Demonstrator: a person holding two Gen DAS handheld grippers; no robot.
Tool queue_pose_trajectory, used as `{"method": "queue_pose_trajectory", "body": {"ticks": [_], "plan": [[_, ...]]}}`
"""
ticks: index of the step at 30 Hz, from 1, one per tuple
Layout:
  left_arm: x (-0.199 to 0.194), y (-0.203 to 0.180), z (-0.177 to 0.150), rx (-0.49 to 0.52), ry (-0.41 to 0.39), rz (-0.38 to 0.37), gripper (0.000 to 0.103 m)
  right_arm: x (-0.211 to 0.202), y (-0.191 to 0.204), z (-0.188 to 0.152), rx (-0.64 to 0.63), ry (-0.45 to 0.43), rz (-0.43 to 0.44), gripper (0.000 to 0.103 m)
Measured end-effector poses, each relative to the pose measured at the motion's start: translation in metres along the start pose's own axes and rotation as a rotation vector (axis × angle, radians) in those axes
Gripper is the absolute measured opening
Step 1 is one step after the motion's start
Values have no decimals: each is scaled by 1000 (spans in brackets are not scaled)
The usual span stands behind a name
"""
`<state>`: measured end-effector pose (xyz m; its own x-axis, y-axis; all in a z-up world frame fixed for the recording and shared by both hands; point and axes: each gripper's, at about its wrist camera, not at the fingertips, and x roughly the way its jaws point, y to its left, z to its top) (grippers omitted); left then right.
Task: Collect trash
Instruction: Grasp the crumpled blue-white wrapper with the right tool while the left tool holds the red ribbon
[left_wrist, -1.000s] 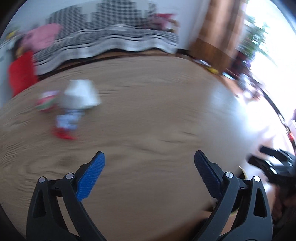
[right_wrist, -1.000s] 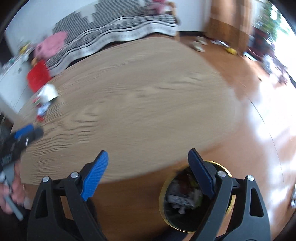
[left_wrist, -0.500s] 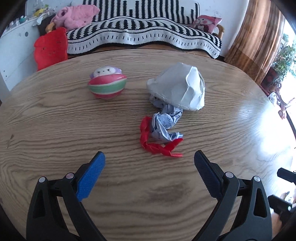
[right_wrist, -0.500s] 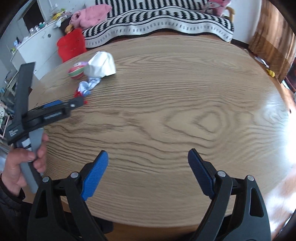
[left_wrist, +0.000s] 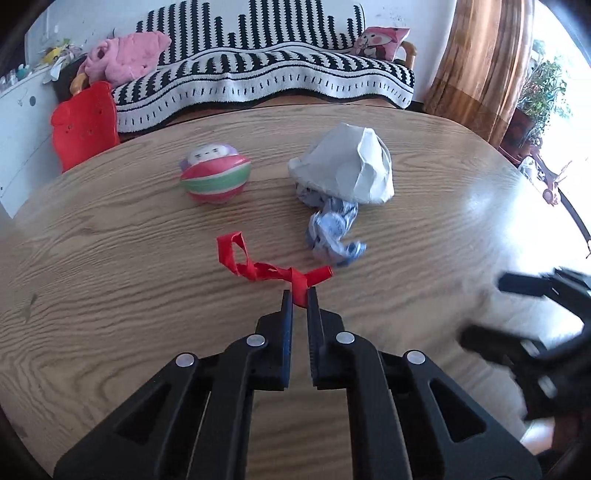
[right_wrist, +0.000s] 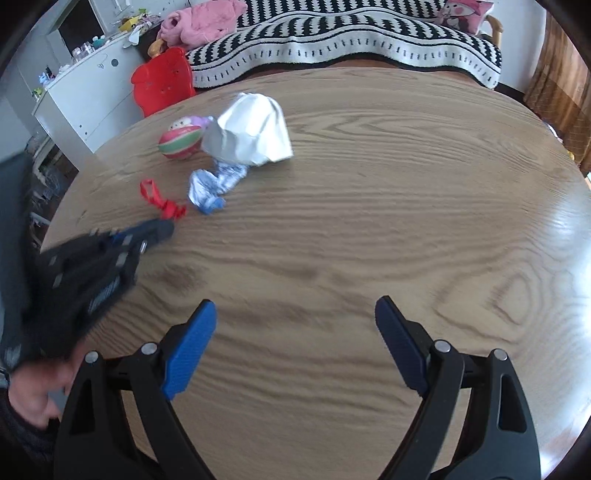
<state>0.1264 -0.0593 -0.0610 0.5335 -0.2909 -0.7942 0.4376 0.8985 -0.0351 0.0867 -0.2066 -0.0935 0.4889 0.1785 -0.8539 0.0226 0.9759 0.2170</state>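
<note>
a home living room: striped sofa, wooden table.

A striped toy ball sits on the wooden table.

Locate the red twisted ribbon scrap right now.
The red twisted ribbon scrap lies on the wooden table, pinched by the left tool, beside the crumpled blue-white wrapper.
</note>
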Motion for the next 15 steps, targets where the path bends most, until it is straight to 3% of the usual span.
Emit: {"method": "queue_pose_trajectory", "body": {"ticks": [8, 11, 13, 15], "plan": [[-31, 40, -30, -105, 59, 42, 7, 38, 39, 38, -30, -54, 5, 85], [-36, 53, -37, -136, 61, 48, 7, 54, 62, 52, -67, -77, -36, 84], [-35, 60, -39, -142, 61, 51, 7, 62, 72, 59, -75, -88, -52, 80], [-33, 68, -40, -161, 70, 54, 7, 69, 81, 65, -101, -99, -101, 67]]}}
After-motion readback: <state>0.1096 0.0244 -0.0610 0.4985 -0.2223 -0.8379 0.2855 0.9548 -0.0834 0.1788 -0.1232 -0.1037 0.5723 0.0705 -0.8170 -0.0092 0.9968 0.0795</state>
